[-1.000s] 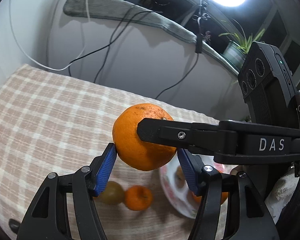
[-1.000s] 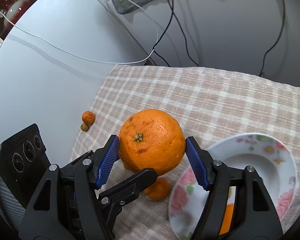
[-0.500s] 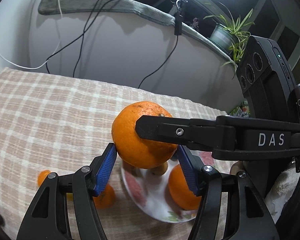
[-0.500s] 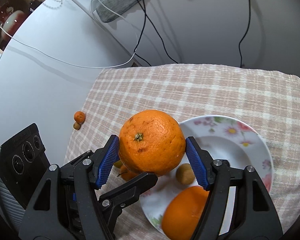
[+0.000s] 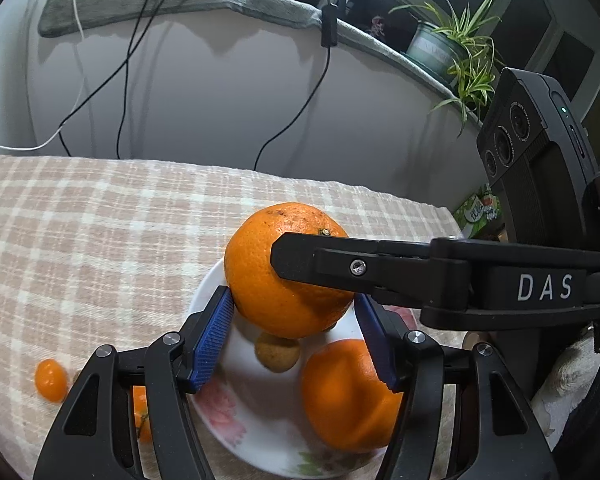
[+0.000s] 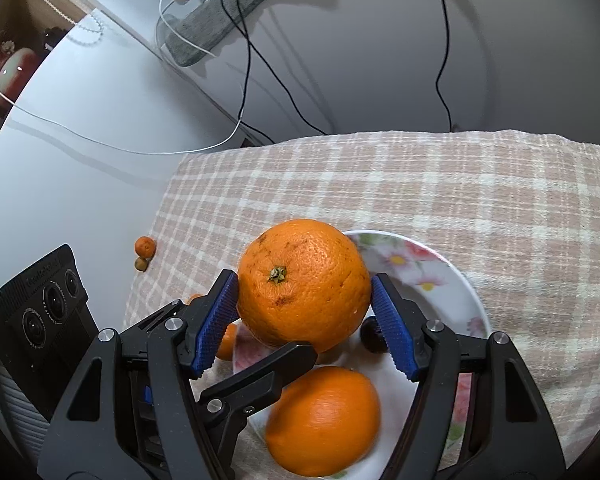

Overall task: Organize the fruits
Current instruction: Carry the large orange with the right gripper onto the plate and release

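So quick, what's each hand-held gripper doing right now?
Left hand-held gripper: closed on the big orange, above the plate.
Right hand-held gripper: closed on the same big orange.

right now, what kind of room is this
Probably a lived-in home room, not a lab: a checked cloth covers the table, a floral plate holds oranges, and a potted plant sits on a ledge, with charger cables trailing down the wall.
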### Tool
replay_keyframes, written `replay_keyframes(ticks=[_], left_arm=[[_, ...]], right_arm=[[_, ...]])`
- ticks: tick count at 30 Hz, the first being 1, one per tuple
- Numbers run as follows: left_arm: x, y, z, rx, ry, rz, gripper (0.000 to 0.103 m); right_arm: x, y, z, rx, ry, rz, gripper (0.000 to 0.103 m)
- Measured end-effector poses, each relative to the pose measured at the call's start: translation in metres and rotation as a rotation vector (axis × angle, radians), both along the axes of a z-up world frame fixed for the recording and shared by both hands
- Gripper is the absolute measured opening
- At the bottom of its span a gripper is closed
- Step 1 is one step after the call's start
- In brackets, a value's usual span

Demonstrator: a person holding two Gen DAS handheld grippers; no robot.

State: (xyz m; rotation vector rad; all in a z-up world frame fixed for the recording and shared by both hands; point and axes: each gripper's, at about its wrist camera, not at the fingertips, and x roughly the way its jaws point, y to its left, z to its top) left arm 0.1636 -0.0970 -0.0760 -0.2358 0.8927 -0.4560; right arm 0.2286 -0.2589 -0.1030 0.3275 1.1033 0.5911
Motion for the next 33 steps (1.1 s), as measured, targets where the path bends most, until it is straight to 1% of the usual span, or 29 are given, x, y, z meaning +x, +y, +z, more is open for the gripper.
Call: replay_keyframes(ticks=[12,14,16,18,24,33], left_arm=[[0.005,-0.015,0.002,0.038,-0.008,-0.006,0.061],[0.002,-0.015,0.006,0.042,-0.03,-0.008,0.061],[0.0,-0.016,0.011,0.061,-0.051,-0.009,0.061],[-0.002,-0.017,0.015,0.086,-0.068,-0.008,0.061],[-0.008,-0.011,0.023,0.074,-0.088,-0.002,0.061],[-0.024,-0.005,0.032,0.079,-0.12,0.007,0.061]], right_arm=[[0.0,-0.004,-0.002,-0.01,0.003,-0.011,0.071],[0.0,-0.003,-0.005,-0.027,0.008,-0.013,0.071],[0.0,-0.004,-0.004,-0.006,0.007,-0.011,0.071],[-0.001,-0.006,0.002,0.017,-0.006,-0.019,0.071],[-0.008,-0.01,0.02,0.004,-0.059,-0.03,0.071],[-0.024,-0.009,0.033,-0.029,-0.12,-0.034,0.071]])
